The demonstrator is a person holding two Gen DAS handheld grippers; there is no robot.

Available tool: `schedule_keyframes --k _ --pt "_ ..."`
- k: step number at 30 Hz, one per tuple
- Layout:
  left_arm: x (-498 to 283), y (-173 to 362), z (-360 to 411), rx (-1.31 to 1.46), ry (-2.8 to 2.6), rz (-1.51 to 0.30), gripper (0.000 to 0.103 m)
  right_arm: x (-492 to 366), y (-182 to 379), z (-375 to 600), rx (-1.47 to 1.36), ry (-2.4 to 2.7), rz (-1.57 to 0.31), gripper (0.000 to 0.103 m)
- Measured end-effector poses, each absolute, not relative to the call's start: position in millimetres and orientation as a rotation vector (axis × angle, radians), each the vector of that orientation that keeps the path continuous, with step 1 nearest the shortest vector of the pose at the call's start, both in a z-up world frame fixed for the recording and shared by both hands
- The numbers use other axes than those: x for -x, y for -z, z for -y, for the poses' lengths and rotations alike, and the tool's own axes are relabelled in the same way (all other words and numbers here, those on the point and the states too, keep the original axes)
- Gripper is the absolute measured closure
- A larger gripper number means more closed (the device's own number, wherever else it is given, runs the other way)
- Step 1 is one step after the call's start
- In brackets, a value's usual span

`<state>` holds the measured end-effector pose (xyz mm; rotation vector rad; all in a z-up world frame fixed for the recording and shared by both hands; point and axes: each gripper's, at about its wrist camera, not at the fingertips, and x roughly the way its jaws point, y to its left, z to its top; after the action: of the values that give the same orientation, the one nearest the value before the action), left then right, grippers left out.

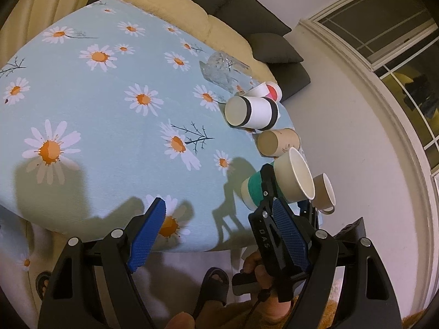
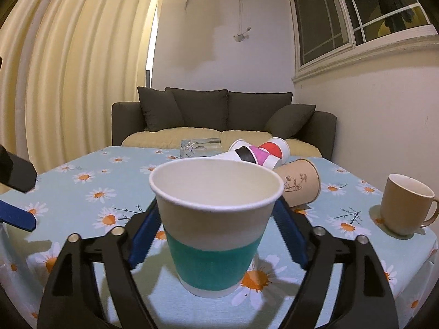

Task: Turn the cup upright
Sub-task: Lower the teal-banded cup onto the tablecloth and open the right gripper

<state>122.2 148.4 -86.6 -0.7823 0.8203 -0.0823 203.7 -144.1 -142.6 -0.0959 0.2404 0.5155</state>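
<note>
A white paper cup with a teal band (image 2: pixel 216 224) stands upright, mouth up, between the blue pads of my right gripper (image 2: pixel 216 216). The jaws are closed on its sides, and its base is at the tablecloth. In the left wrist view the same cup (image 1: pixel 285 183) shows at the table's right edge with the right gripper (image 1: pixel 267 189) clamped on it. My left gripper (image 1: pixel 219 219) is open and empty, hovering over the table's near edge, left of the cup.
The table has a blue daisy cloth (image 2: pixel 82 186). Behind the cup lie a brown paper cup (image 2: pixel 300 183), a white cup with black bands (image 1: pixel 251 111) and a red one (image 2: pixel 274 148). A glass (image 2: pixel 200 145) and a tan mug (image 2: pixel 406 205) stand nearby. A sofa (image 2: pixel 219 115) is beyond.
</note>
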Motion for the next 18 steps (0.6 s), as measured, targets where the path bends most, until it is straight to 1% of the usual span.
schedule_keyframes --k 4,6,8,10,11,18 --pt "-121.6 86.7 -150.6 0.784 0.074 -0.816 0.025 -201.7 138.4 146.5 0.094 -0.521 -0.244 0.020" --pt "-120.9 85.9 -151.0 0.780 0.068 -0.814 0.025 -199.3 134.2 148.5 0.091 -0.524 -0.242 0.016" --pt "-119.5 83.9 -151.6 0.773 0.066 -0.805 0.025 -196.0 129.3 151.9 0.089 -0.523 -0.245 0.009" --pt "-117.8 82.0 -151.8 0.762 0.061 -0.798 0.025 -191.7 123.6 157.7 0.089 -0.522 -0.252 0.008" --pt "-116.6 80.7 -151.5 0.756 0.059 -0.793 0.025 -189.7 120.5 161.0 0.090 -0.523 -0.258 0.005" --pt "-107.9 67.2 -143.1 0.689 0.063 -0.753 0.025 -162.6 83.5 192.0 0.103 -0.555 -0.253 0.005"
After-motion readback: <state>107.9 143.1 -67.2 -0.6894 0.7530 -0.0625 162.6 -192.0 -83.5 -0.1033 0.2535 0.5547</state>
